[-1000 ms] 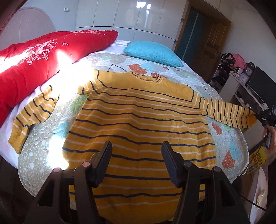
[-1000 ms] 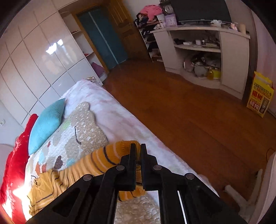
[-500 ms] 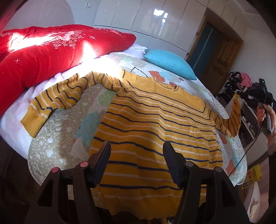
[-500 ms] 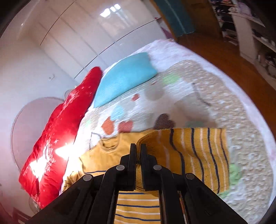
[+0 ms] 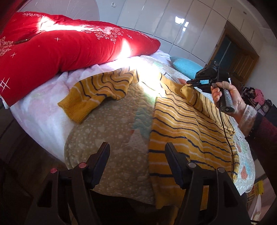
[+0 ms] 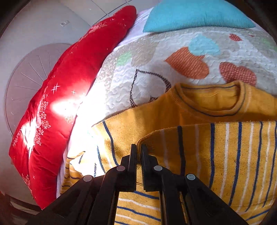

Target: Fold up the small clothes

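A small yellow sweater (image 5: 187, 131) with navy and white stripes lies flat on the bed quilt (image 5: 117, 142). My right gripper (image 6: 138, 150) is shut on the cuff of the sweater's right sleeve (image 6: 225, 155) and holds it over the sweater's chest, below the neckline (image 6: 213, 98). It also shows in the left wrist view (image 5: 189, 83), with the sleeve (image 5: 200, 102) draped across the body. The other sleeve (image 5: 97, 91) lies crumpled on the bed at the left. My left gripper (image 5: 136, 152) is open and empty above the bed's near edge, left of the sweater's hem.
A long red pillow (image 5: 60, 43) lies along the bed's left side. A turquoise cushion (image 5: 185, 64) sits at the far end, also in the right wrist view (image 6: 195, 13). White wardrobes (image 5: 164, 22) stand behind. The dark floor (image 5: 22, 155) drops off at the near left.
My right gripper has carried the sleeve cuff further left over the sweater's chest. My left gripper has swung left, from over the sweater's hem to beside it; it stays open.
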`<state>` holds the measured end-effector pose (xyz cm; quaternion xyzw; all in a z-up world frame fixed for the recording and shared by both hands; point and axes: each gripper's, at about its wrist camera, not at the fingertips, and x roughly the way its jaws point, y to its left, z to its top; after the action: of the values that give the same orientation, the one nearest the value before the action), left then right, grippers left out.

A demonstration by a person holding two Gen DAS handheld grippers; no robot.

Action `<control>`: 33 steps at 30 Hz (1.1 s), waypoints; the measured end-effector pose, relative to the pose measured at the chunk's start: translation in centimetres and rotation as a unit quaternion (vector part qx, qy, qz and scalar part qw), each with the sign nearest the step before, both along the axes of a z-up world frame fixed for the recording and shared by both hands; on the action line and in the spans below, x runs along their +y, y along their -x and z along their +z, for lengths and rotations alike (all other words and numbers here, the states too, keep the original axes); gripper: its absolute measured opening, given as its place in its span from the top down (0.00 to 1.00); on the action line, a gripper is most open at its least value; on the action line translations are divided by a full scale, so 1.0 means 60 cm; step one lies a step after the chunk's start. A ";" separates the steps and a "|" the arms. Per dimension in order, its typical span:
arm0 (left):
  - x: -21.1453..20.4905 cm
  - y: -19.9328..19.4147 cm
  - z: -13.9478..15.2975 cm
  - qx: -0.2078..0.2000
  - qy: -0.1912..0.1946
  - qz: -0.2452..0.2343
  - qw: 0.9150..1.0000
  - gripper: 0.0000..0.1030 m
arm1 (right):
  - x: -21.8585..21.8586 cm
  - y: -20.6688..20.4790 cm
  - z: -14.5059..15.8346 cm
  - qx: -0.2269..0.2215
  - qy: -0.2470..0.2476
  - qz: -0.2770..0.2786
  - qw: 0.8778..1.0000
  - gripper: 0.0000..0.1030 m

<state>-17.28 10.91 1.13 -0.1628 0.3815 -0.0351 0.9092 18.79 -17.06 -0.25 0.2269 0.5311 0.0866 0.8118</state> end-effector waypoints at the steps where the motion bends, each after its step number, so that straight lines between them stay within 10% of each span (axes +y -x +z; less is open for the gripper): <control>1: 0.005 0.001 -0.003 0.001 0.002 0.003 1.000 0.37 | 0.009 -0.013 -0.016 0.008 0.001 0.001 1.000 0.92; 8: 0.023 -0.001 -0.017 0.010 0.015 0.017 1.000 0.37 | 0.045 -0.049 -0.065 0.038 -0.074 0.021 0.996 0.81; 15: 0.035 -0.001 -0.027 0.016 0.028 0.037 0.999 0.36 | 0.103 0.002 0.009 -0.020 0.007 0.100 0.995 0.76; 20: 0.034 0.001 -0.036 0.023 0.039 0.040 0.998 0.36 | 0.105 0.027 0.008 -0.036 0.145 0.108 0.983 0.53; 24: 0.025 0.001 -0.038 0.023 0.041 0.034 0.998 0.36 | 0.088 0.018 -0.034 -0.017 0.134 0.097 0.986 0.53; 25: 0.024 0.001 -0.039 0.024 0.041 0.033 0.998 0.36 | 0.089 0.018 -0.041 -0.016 0.138 0.096 0.986 0.56; 27: 0.024 0.001 -0.040 0.024 0.040 0.033 0.998 0.36 | 0.089 0.011 -0.053 -0.013 0.171 0.088 0.981 0.92; 33: 0.045 0.004 -0.049 0.027 0.057 0.050 0.997 0.36 | 0.114 0.008 -0.023 -0.033 0.170 0.102 0.980 0.97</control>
<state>-17.53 13.64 -1.82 -0.2337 0.3949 -0.0067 0.8885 18.30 -10.21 -1.65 0.0277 0.5309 0.0850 0.8427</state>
